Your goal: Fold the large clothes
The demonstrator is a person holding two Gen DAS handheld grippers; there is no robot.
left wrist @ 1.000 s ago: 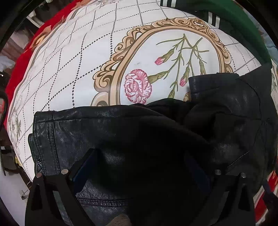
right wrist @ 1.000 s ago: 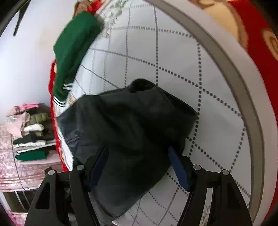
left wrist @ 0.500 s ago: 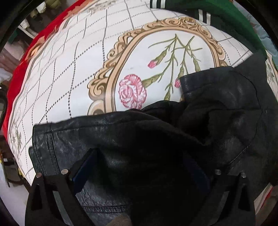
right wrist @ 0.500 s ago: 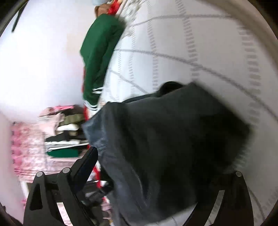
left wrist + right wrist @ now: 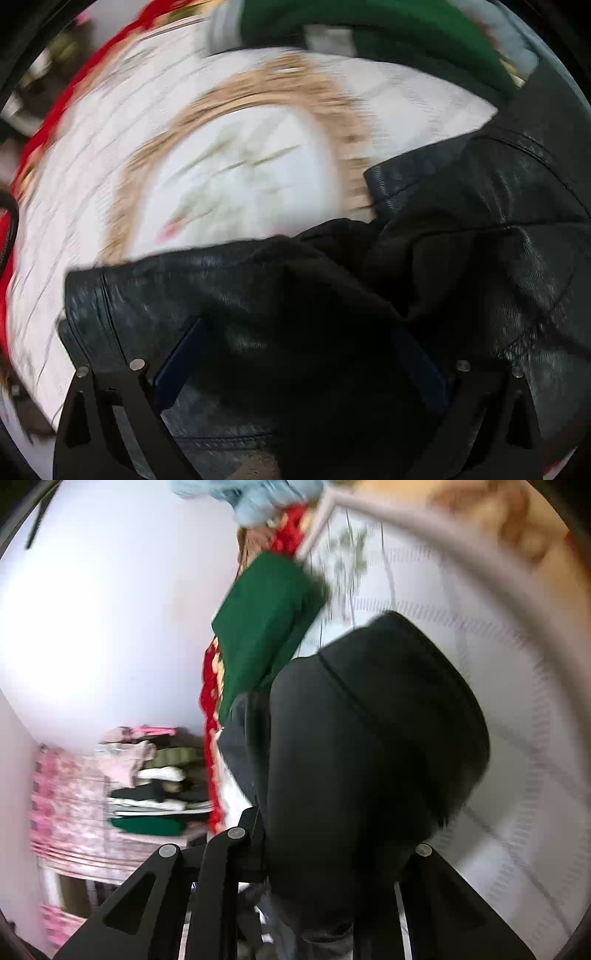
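Since a second ago, both my tools have swung the black leather jacket (image 5: 461,229) up and sideways, blurring the bedspread. Nearest, my left tool (image 5: 299,354) has its blue-padded fingers (image 5: 177,362) spread wide around bunched jacket, likely carrying rather than pinching. My right tool (image 5: 325,860) is buried in jacket; I cannot tell its state. Beyond, the white quilted floral bedspread (image 5: 240,177) waits beneath, a folded green garment (image 5: 266,627) at its far edge.

My left gripper (image 5: 299,354): jaws spread wide, blue pads (image 5: 177,363) showing, black fabric bunched between them. My right gripper (image 5: 325,853): tilted, jaws partly spread with dark fabric filling the gap; whether it pinches cannot be told.
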